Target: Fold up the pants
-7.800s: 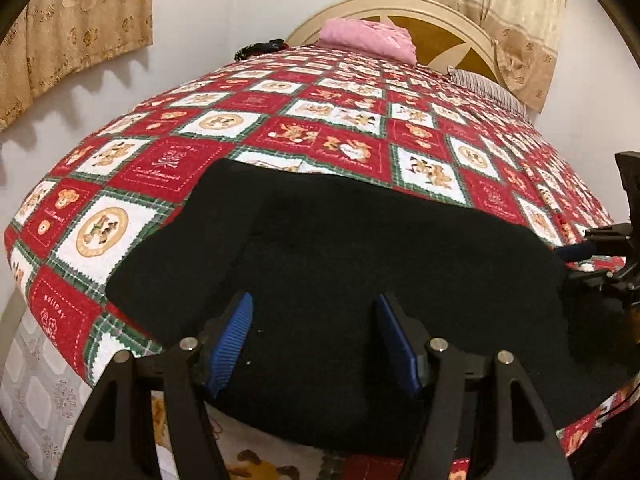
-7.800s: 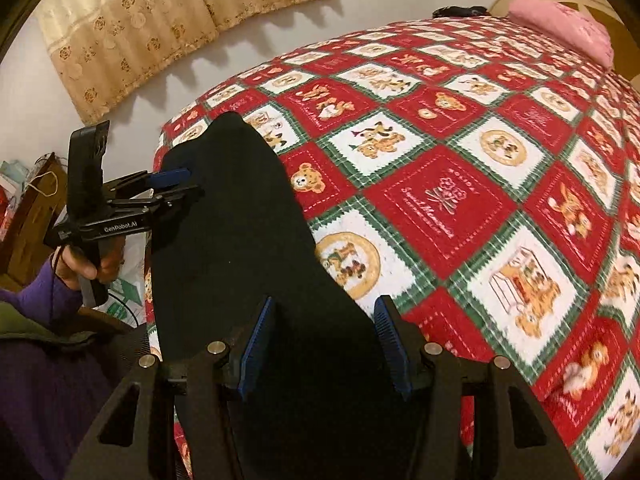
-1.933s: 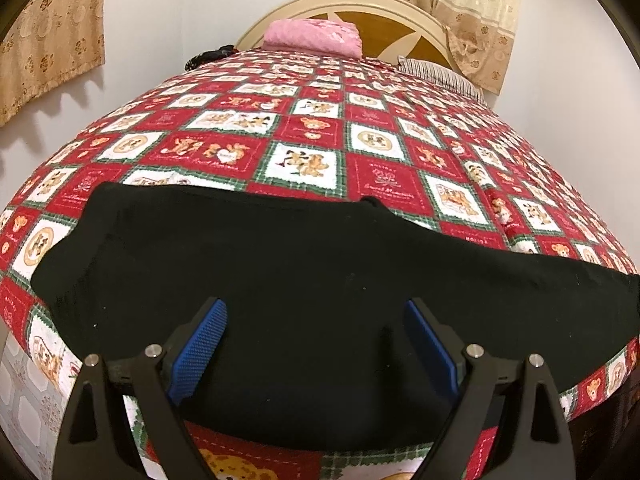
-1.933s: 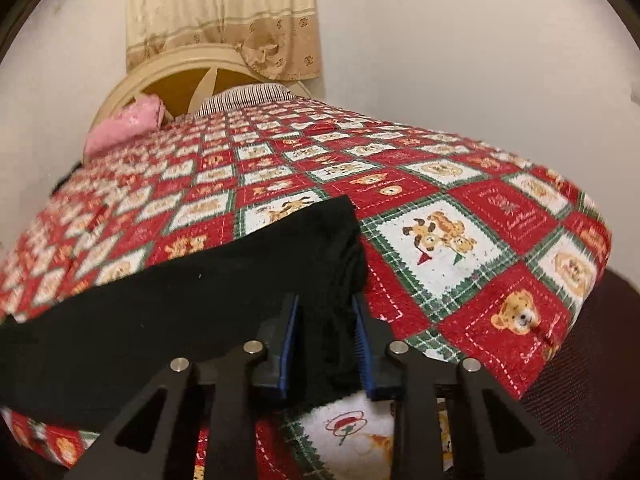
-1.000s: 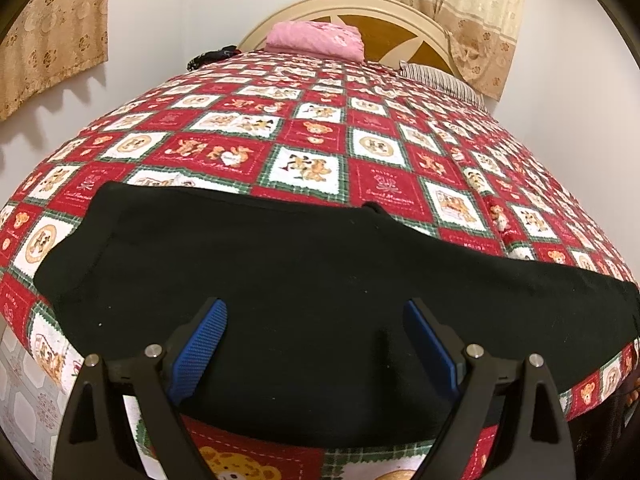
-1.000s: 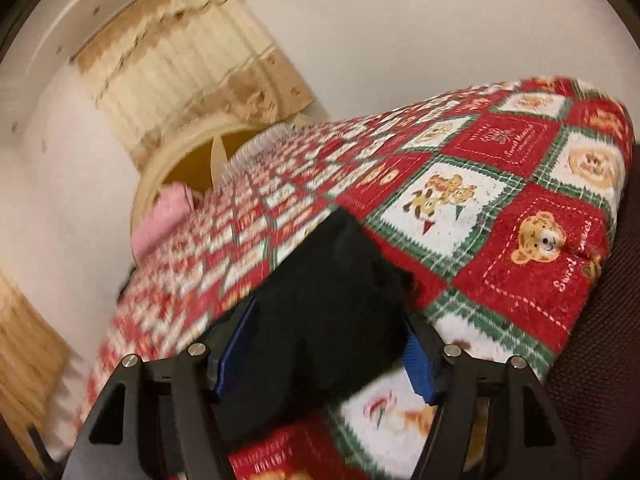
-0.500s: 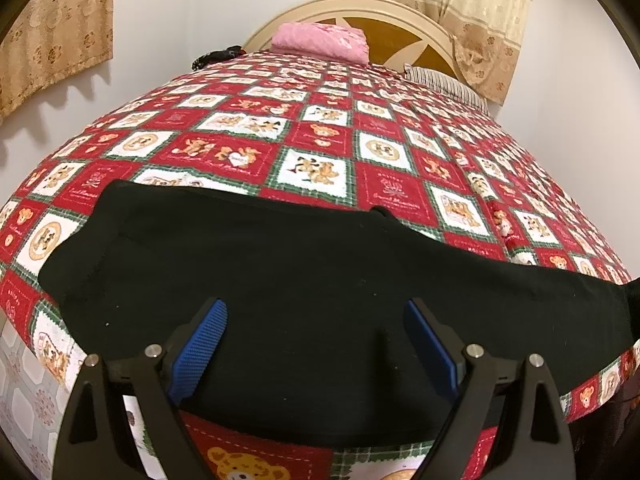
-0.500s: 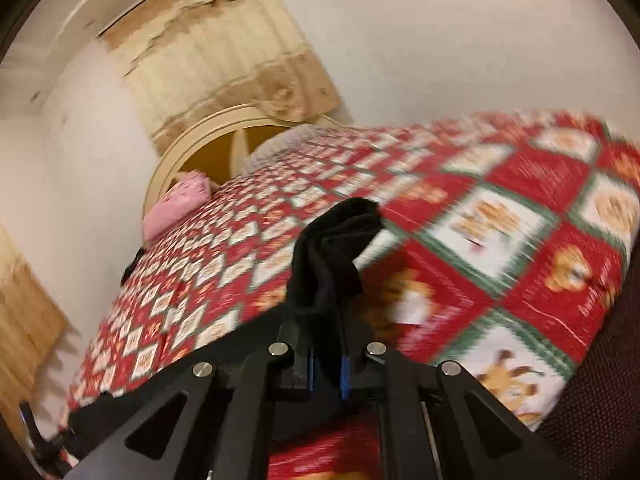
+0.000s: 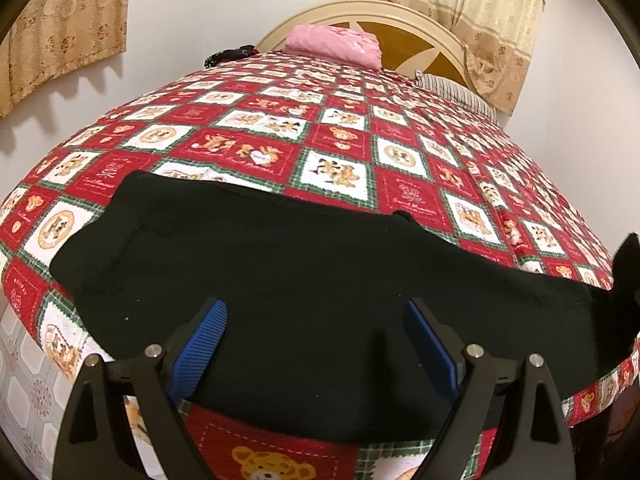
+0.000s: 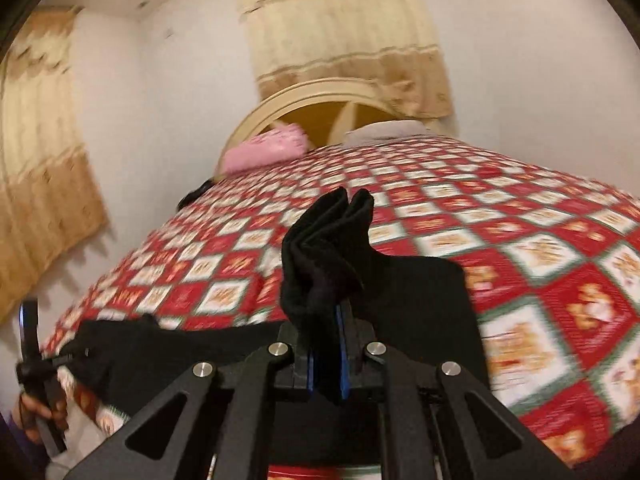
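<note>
While the black pants (image 9: 304, 280) lie across the near edge of the red teddy-bear quilt (image 9: 352, 136), the left gripper (image 9: 316, 344) hovers wide over them, and the right gripper (image 10: 325, 354), jaws just closed, pinches their bunched leg end off the quilt; beyond lies bare quilt.

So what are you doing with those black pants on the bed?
A person is folding the black pants on the bed's red teddy-bear quilt, holding tongs in each hand. The right tongs have just closed and are shut on the leg end, which is lifted off the quilt and bunched up. The left tongs hover wide open over the other end of the pants, which lies flat and is not gripped.
</note>
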`<state>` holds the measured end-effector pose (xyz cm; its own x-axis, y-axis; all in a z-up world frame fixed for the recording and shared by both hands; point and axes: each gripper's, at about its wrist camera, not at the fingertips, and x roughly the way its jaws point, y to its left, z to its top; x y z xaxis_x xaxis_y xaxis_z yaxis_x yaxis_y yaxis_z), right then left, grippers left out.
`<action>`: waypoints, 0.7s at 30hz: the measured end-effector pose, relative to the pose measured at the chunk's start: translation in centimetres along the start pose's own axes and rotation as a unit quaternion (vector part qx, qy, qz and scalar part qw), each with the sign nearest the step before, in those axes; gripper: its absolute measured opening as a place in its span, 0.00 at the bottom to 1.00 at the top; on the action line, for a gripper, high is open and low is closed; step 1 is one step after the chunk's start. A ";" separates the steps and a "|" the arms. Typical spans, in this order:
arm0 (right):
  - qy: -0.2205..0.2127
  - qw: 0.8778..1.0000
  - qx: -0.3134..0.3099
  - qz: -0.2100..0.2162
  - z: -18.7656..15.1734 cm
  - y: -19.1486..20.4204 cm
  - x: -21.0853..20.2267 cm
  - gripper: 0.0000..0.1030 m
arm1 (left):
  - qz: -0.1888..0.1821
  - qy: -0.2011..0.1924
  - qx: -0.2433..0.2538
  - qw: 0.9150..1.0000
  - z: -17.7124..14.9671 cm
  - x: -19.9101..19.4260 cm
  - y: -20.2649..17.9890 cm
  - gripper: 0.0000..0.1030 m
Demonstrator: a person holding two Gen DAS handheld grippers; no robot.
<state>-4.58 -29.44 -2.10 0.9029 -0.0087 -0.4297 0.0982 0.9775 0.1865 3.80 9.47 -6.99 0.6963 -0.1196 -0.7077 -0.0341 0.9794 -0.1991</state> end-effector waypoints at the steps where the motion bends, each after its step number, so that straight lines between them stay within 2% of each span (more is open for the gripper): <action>1: 0.007 1.000 -0.008 0.012 -0.4 1.1 0.7 0.09 | 0.001 0.000 -0.001 1.000 0.0 0.0 0.2 0.90; 6: 0.038 0.996 -0.057 0.052 -3.0 6.8 3.8 0.09 | 0.006 0.001 -0.013 1.000 -0.1 0.1 1.2 0.90; 10: 0.050 0.989 -0.129 0.049 -5.5 10.8 5.4 0.08 | 0.009 0.001 -0.021 1.000 -0.1 0.1 2.0 0.90; 17: 0.075 0.975 -0.209 0.027 -9.1 13.5 7.1 0.09 | 0.009 0.007 -0.024 1.000 -0.2 0.7 2.2 0.90; 20: 0.085 0.973 -0.214 0.031 -9.8 13.5 7.4 0.13 | 0.007 0.012 -0.017 1.000 -0.4 0.9 1.8 0.90; 21: 0.086 0.972 -0.218 0.031 -10.1 13.6 7.6 0.18 | 0.007 0.013 -0.014 1.000 -0.4 1.0 1.7 0.90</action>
<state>-0.65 -14.13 -11.76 0.8146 0.0513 -0.5777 -0.1741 0.9718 -0.1591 4.12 10.91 -8.30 0.6764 -0.1109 -0.7281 -0.0643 0.9760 -0.2083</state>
